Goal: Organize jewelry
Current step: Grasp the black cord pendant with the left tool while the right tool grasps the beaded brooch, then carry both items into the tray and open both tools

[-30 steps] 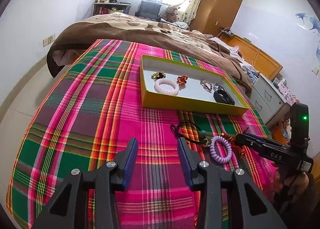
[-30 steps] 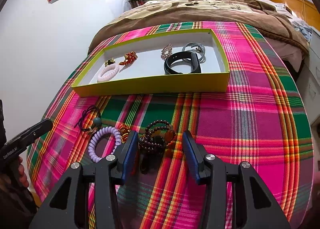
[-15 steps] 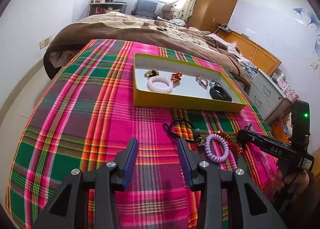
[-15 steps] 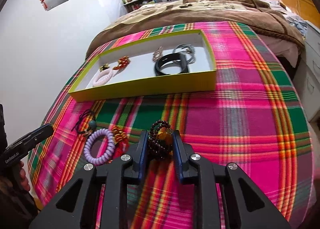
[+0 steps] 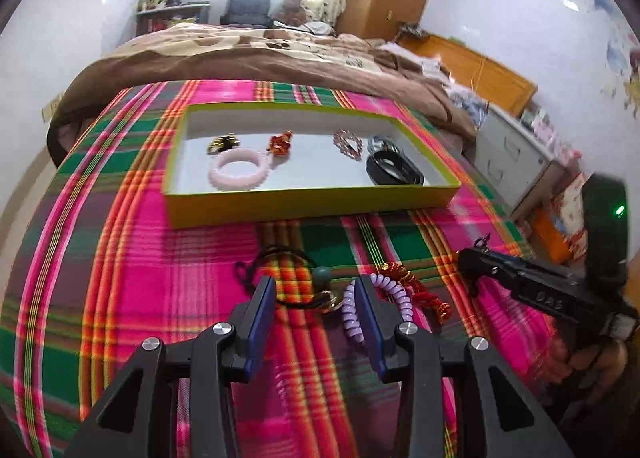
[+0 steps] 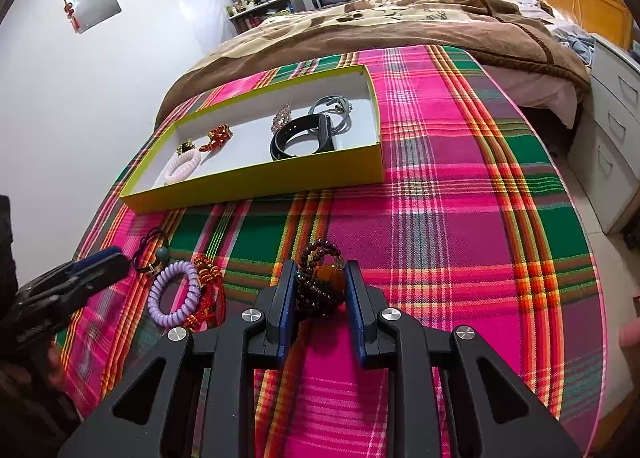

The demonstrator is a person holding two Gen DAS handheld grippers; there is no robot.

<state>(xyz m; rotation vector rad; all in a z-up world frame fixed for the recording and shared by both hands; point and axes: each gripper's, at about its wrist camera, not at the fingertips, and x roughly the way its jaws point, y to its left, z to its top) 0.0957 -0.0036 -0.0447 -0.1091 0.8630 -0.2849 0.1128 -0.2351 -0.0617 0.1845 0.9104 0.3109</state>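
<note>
R gripper point(image 6: 320, 290) clamped on dark bead bracelet point(image 6: 320, 286) w/ amber bead, near side of yellow box point(image 6: 256, 177); only R view shows this. L gripper point(image 5: 315, 300) jaws apart, nothing gripped, over black cord point(image 5: 280, 278) & purple coil band point(image 5: 394, 288), also near side of box. L view shows pink bracelet point(image 5: 240, 169) whole inside box; R view part-hides it behind the box wall

The shallow yellow-green cardboard tray point(image 6: 256, 179) lies on the pink-and-green plaid cloth point(image 6: 460, 185). Before the tray lie 3 pieces: black cord loop point(image 6: 154, 254), lilac coil bracelet point(image 6: 174, 294), red knotted tassel point(image 6: 208, 290). In the tray lies a black wristband point(image 6: 302, 135).
</note>
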